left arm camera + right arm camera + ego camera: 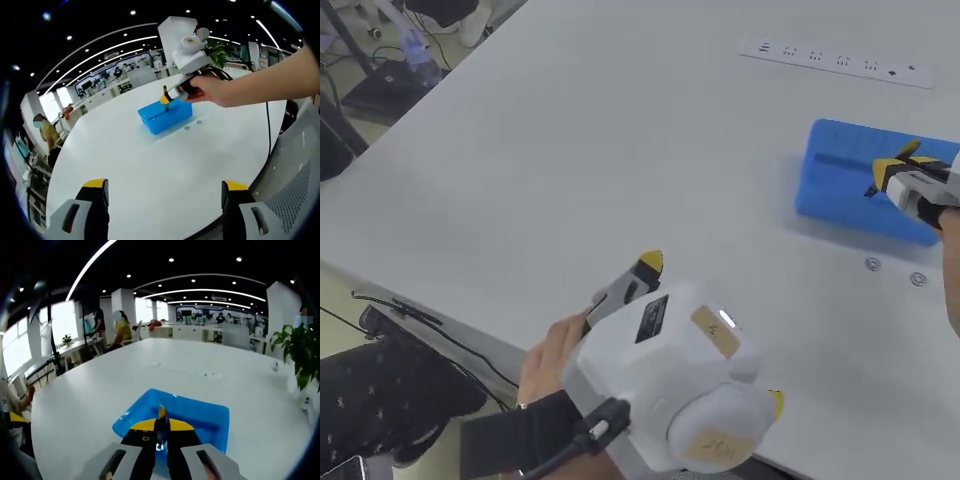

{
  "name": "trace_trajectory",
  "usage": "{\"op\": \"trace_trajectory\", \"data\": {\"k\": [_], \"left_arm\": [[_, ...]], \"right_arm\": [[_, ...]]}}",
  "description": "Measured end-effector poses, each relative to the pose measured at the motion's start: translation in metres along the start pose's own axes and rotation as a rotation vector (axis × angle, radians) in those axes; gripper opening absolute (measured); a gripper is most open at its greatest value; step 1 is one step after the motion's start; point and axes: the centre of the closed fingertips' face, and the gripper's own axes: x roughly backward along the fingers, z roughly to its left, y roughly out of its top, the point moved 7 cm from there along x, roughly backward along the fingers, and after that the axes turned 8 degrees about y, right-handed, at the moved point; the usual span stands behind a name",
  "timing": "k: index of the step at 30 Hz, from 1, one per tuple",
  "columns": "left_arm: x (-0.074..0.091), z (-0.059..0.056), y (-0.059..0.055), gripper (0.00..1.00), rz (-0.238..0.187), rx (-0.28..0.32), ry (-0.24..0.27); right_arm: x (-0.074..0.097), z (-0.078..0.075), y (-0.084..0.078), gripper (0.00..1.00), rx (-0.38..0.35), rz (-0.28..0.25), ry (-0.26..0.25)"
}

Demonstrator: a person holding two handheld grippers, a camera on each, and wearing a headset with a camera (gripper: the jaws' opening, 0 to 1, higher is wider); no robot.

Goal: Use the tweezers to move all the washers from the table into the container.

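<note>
While the left gripper point(712, 332) hangs above the near edge of the table point(620, 150), its two jaws stand wide apart and nothing is between them, as the left gripper view shows clearly. Further right, toward the far edge, a white power strip point(835, 62) lies flat. Close to the right edge of the table sits the blue container point(840, 185). Just in front of it, on the bare table, a washer point(872, 264) and a second washer point(918, 280) lie near each other but apart, both outside the container. At the far right the right gripper point(892, 168) is over the container, and in the left gripper view a hand point(210, 90) holds it. Its jaws are pressed narrow on the tweezers point(161, 414), of which a thin blade rises between the yellow tips above the container's inside. Whether the tweezers carry a washer, I cannot tell.
</note>
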Motion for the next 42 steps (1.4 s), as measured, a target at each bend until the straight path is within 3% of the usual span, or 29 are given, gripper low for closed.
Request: {"op": "trace_trajectory", "data": {"k": [11, 21, 30, 42], "left_arm": [[0.001, 0.000, 0.002, 0.96, -0.012, 0.004, -0.001], [0.001, -0.001, 0.002, 0.96, -0.014, -0.003, -0.006], [0.001, -0.001, 0.002, 0.96, -0.009, -0.006, -0.005], [0.001, -0.001, 0.001, 0.96, -0.006, -0.010, -0.001]], "right_arm": [[0.025, 0.011, 0.018, 0.03, -0.022, -0.062, 0.046], [0.050, 0.018, 0.027, 0.03, -0.027, -0.107, 0.058], [0.062, 0.020, 0.012, 0.03, -0.044, -0.090, 0.044], [0.058, 0.018, -0.017, 0.03, -0.049, -0.017, 0.035]]}}
